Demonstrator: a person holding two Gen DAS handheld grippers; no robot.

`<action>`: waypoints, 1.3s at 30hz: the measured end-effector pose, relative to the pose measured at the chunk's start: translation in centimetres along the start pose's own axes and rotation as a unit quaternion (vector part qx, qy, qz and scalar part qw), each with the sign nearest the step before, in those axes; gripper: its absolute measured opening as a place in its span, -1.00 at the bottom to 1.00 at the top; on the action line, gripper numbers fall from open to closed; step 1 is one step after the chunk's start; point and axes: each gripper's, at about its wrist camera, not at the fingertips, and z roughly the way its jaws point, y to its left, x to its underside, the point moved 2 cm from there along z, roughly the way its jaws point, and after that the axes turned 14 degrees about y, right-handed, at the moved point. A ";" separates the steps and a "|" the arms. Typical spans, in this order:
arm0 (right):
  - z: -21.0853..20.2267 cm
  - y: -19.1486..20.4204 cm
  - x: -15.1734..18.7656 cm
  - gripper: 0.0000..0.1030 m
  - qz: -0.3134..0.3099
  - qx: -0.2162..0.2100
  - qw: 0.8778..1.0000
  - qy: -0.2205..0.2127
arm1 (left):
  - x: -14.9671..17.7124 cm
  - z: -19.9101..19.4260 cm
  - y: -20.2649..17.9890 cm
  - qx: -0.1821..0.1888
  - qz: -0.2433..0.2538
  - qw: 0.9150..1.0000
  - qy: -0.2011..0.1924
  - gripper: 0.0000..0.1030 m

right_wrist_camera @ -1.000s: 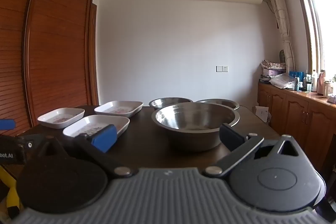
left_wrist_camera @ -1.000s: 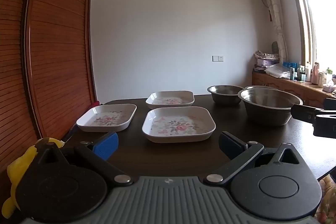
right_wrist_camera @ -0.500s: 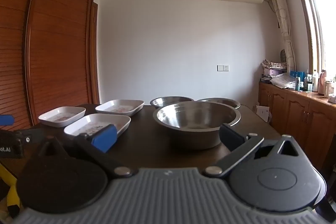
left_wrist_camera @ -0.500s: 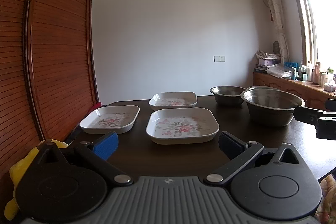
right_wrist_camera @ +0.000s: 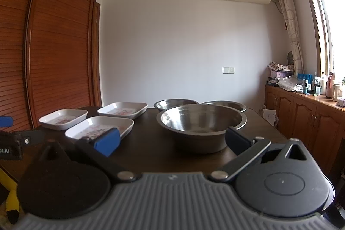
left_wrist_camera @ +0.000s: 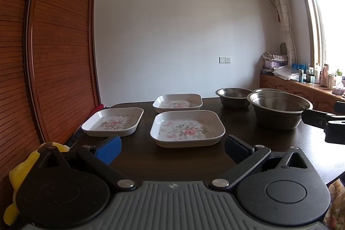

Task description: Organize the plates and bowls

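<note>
Two claws are hovering at the near edge of a dark table (left_wrist_camera: 248, 122), both spread wide and gripping nothing. The risk ahead, by judgement: the steel bowls look slick and round-walled, so a shallow pinch on a rim could be letting one slip — or knocking it into its neighbours. The left claw (left_wrist_camera: 172, 147) is facing the nearest floral plate (left_wrist_camera: 187, 127), just beyond its fingertips, with two more plates (left_wrist_camera: 113, 121) behind and to the left. The right claw (right_wrist_camera: 172, 140) is lining up on the big bowl (right_wrist_camera: 201, 122) — close ahead, two smaller bowls (right_wrist_camera: 175, 103) sitting behind it.
</note>
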 end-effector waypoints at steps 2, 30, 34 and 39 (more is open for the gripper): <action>-0.1 0.1 0.1 1.00 -0.002 0.000 1.000 -0.001 | 0.0 0.0 0.0 0.001 0.000 1.000 0.001 1.00; -0.2 -0.1 0.3 1.00 -0.002 0.003 1.000 0.001 | 0.5 0.6 0.0 -0.002 0.000 1.000 0.003 1.00; -0.1 -0.1 0.3 1.00 -0.003 0.004 1.000 0.001 | 0.4 0.6 0.0 -0.002 -0.001 1.000 0.003 1.00; -0.1 -0.1 0.5 1.00 -0.003 0.004 1.000 0.001 | 0.5 0.8 0.0 -0.002 0.000 1.000 0.003 1.00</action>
